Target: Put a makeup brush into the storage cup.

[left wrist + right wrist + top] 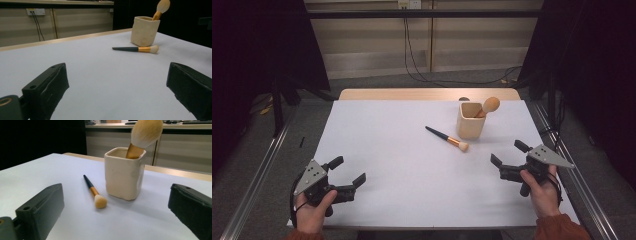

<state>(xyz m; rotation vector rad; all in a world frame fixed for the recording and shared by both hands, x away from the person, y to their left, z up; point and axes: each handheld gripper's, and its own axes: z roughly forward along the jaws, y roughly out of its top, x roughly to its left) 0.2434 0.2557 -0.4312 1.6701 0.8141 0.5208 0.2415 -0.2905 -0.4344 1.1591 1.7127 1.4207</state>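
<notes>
A dark-handled makeup brush (447,138) lies flat between and ahead of the left gripper (348,171) and right gripper (506,153) (both gaping wide, empty), just beside a cream cup (471,121) holding a second brush (488,106).

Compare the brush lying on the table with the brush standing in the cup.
The lying brush rests flat on the white table beside the cup; the standing brush leans inside it, bristles up. The lying brush has a small head and shows its dark handle; the standing brush's head is bigger and rounder. Both have gold ferrules and pale bristles.
</notes>
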